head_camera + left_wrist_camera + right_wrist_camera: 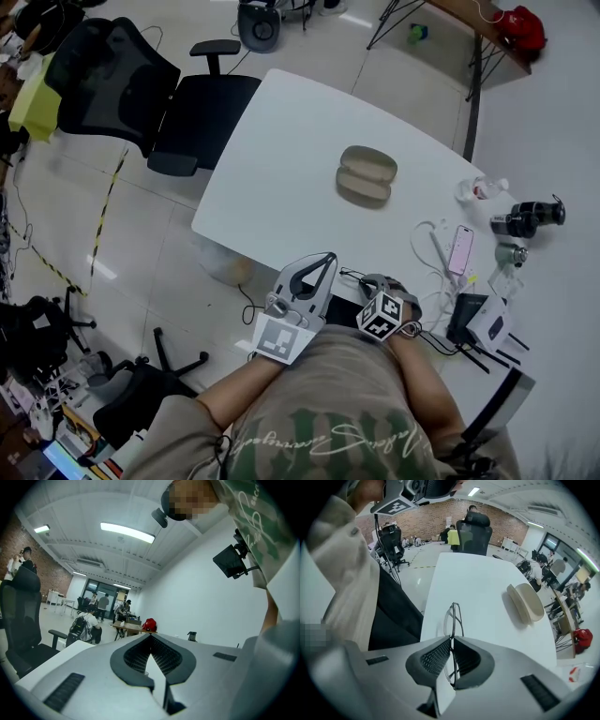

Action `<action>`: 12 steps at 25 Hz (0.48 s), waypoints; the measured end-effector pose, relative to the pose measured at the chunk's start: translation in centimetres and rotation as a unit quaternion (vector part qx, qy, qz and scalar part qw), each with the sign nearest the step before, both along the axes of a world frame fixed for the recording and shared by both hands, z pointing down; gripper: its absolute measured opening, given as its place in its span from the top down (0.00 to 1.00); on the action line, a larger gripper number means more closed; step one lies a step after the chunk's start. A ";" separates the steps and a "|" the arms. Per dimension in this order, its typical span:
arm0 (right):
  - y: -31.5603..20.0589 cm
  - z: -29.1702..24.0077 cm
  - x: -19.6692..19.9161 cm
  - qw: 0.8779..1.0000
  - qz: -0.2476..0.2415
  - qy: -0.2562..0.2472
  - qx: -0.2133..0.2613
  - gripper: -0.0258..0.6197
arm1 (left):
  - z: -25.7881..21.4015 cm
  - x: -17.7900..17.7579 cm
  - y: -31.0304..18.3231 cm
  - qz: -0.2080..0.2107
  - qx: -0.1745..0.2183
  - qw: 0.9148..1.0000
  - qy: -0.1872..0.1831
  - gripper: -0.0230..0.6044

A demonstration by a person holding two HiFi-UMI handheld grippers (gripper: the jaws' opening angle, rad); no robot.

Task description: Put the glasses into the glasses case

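Note:
The beige glasses case (366, 174) lies open in the middle of the white table (281, 159); it also shows at the right of the right gripper view, glasses case (527, 602). My right gripper (452, 640) is shut on thin dark-framed glasses (453, 618), which stick out past the fingertips above the table's near edge. In the head view the right gripper (370, 281) sits close to my body, well short of the case. My left gripper (328, 258) is beside it, pointing upward, and the left gripper (150, 637) has its jaws closed together with nothing between them.
A pink phone (460, 248), white cables (433, 246), a small bottle (481, 188) and black camera gear (525, 217) lie on the table's right side. A black office chair (159, 103) stands beyond the far left edge. People sit at desks in the background.

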State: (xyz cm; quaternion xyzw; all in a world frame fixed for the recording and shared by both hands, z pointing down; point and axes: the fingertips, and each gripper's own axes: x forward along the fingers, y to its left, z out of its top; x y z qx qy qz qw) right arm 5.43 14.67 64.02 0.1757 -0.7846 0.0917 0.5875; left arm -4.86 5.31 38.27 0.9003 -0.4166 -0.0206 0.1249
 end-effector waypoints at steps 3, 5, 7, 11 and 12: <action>-0.6 -0.4 -0.3 1.000 0.018 -0.002 0.008 0.91 | 0.3 -0.7 0.0 0.007 -0.005 1.000 -0.001 0.96; -1.1 -0.8 -0.4 0.999 0.032 -0.006 0.012 0.91 | 0.4 -1.1 -0.3 0.006 -0.006 1.000 0.001 0.96; -1.4 -1.2 -0.2 0.999 0.042 -0.009 0.016 0.91 | 0.4 -1.2 -0.4 0.004 -0.006 1.000 0.000 0.96; -2.2 -1.7 0.6 0.999 0.045 -0.012 0.024 0.91 | 0.4 -0.7 -0.9 0.001 -0.003 1.000 -0.005 0.96; -2.4 -1.8 0.8 0.999 0.044 -0.013 0.025 0.91 | 0.3 -0.4 -1.0 0.001 -0.005 1.000 -0.004 0.95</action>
